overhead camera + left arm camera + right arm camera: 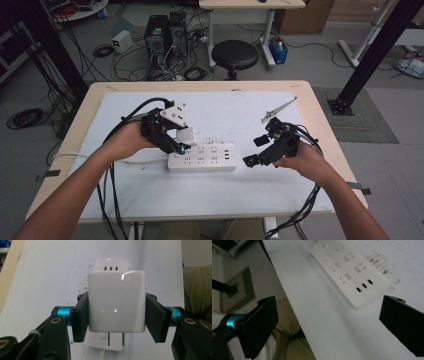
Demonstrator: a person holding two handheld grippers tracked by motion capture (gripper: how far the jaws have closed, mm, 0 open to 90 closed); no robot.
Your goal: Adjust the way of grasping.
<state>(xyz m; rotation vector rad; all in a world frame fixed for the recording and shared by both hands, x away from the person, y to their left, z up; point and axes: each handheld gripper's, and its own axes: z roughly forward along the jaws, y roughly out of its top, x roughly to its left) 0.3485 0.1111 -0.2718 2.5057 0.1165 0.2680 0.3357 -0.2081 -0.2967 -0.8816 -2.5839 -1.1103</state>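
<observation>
Clamped between the pads of the left tool (117, 312), a white charger (117, 301) is held just above the power strip (202, 159) on the desk (100, 92) — its prongs point down. The right tool (325, 322) is kept spread and holds nothing — beside the strip's end.

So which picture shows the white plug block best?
The left gripper view: the white plug block fills the middle, clamped in the left gripper, its two prongs showing. The high view shows it small above the power strip. The right gripper view shows the strip instead.
</observation>
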